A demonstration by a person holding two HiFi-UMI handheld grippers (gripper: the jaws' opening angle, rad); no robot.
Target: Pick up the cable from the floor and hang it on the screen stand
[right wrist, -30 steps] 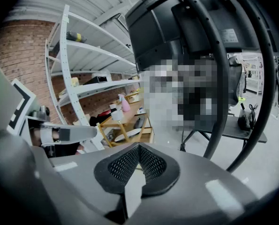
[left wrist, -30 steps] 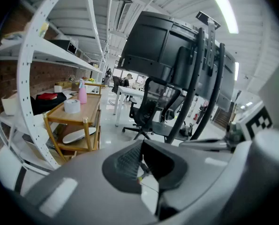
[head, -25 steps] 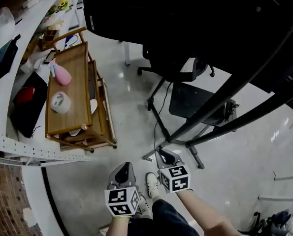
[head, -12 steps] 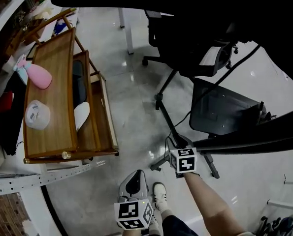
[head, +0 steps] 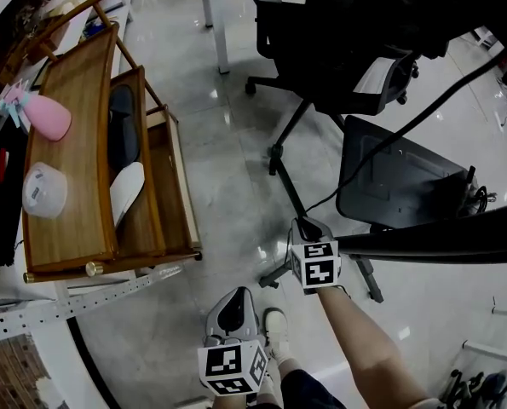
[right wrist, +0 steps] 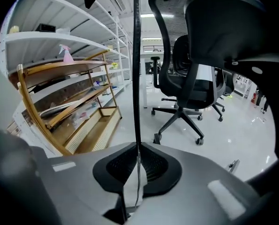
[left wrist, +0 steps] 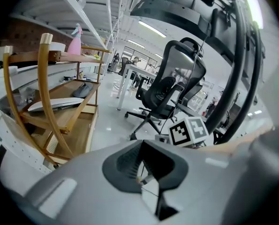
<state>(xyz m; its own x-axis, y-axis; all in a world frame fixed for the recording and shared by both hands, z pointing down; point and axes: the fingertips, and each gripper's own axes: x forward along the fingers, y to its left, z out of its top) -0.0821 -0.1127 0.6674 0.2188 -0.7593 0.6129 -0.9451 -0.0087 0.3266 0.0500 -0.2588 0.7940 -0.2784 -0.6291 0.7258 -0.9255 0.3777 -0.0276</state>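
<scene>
The cable (right wrist: 137, 78) is a thin black line that runs straight up from between the jaws of the right gripper (right wrist: 135, 189) and out of the top of the right gripper view. Its upper end cannot be followed. The right gripper's jaws have just been closing, and they now stand pinched on the cable, so the grasp looks made. In the head view this gripper sits low, near the floor (head: 227, 194), beside the spread feet of the screen stand (head: 440, 244), whose thick dark bar crosses just to its right. The left gripper (left wrist: 148, 189) hangs nearer the person, apart from the right one. Its jaws look drawn together and nothing can be clearly made out between them, so it appears to take no part in the hold. Further out stand a black office chair (head: 321, 58) behind the stand and a wooden shelf cart (head: 74, 143) off to the left. As a judgement, the task is at its early middle. The picking up is underway with the cable caught low down. Raising the cable clear of the floor and laying it over some part of the stand are still to do, and no loop of cable can be seen resting on the stand yet.
</scene>
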